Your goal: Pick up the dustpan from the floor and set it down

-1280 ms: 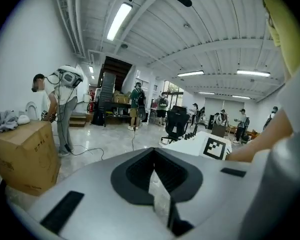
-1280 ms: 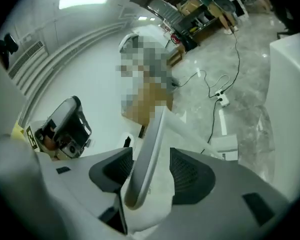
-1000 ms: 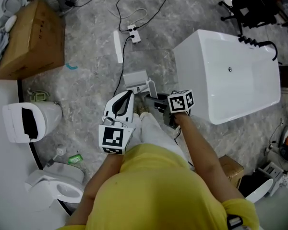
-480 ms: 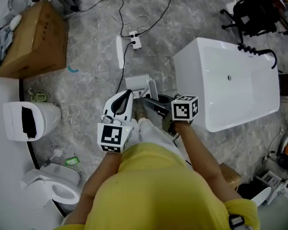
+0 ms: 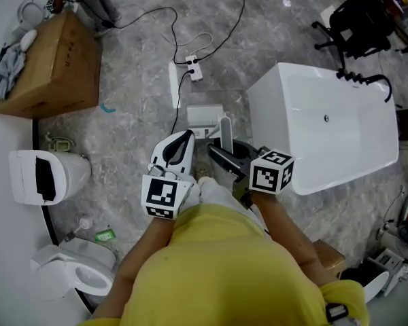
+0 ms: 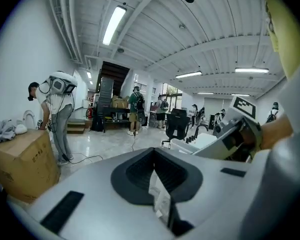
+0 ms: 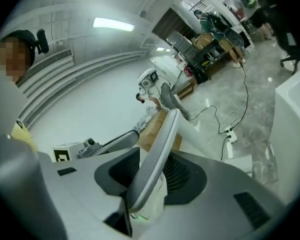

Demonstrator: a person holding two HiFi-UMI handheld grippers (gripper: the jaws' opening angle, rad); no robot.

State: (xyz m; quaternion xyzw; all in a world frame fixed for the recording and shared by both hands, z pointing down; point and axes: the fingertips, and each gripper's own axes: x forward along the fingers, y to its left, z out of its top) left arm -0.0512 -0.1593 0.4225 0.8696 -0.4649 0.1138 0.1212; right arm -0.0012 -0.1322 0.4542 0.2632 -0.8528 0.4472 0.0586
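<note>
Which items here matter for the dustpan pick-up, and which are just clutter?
Job: white long-handled dustpan.
Clutter: brown cardboard box; white rectangular bathtub; white power strip; black office chair; white ceramic toilet.

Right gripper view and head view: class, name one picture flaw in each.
Right gripper view: fisheye bends the ceiling light and wall into curves, with black corners. Head view: sharp, but light reflects off the glossy floor near the top.
</note>
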